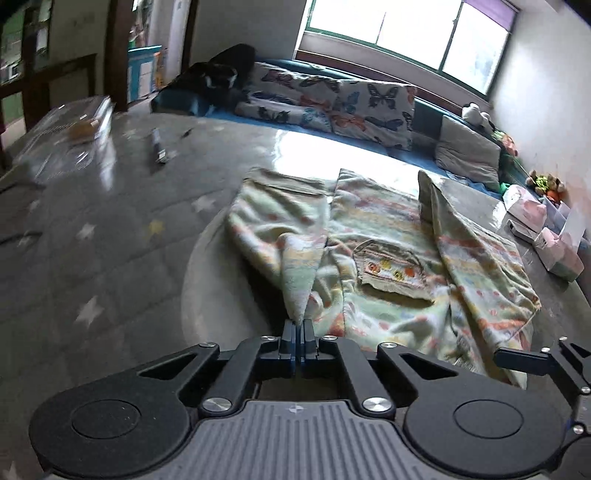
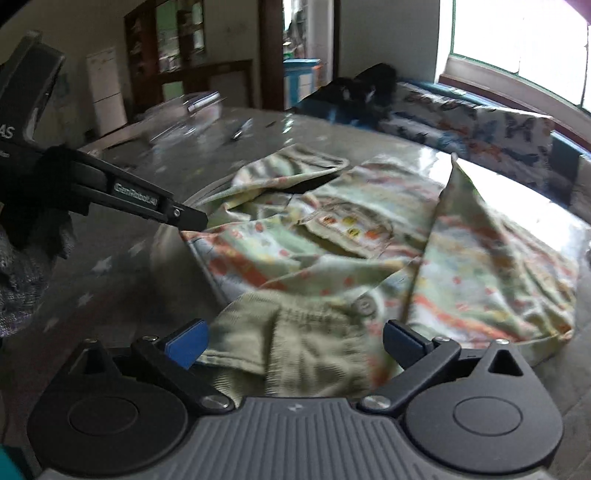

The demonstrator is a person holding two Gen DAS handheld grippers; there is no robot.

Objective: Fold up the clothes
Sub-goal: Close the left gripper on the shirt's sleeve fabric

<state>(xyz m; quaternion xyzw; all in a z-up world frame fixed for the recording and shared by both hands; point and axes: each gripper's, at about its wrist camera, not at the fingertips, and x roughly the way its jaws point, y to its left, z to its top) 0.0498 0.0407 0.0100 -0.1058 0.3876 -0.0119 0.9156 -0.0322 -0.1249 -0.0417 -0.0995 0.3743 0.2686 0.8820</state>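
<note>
- The left tongs (image 1: 299, 325) are clenched on a pinch of the garment (image 1: 388, 236), the fabric rising into a narrow peak right at the blue fingertips (image 1: 290, 332).
- The right tongs (image 2: 295, 339) stand released, their blue pads (image 2: 186, 343) spread wide with a ribbed green cuff or hem (image 2: 295, 347) lying between them (not pinched, from what I can see).
- The garment, a pale green piece with orange and yellow print, lies spread and rumpled on the glossy grey worktop (image 1: 110, 221), which has a star pattern.
- A small patch pocket (image 1: 393, 267) with coloured flowers faces up near the middle of the cloth.
- One sleeve (image 1: 476, 254) is folded across the body on the far right side.
- In the right wrist view the left tongs (image 2: 192, 218) reach in from the left, touching the garment's edge.
- Behind the worktop runs a bench with butterfly-print cushions (image 1: 332, 99) under a bright window (image 1: 406, 29).
- Pink and white boxes (image 1: 546, 236) sit at the worktop's right edge, well apart from the cloth.
</note>
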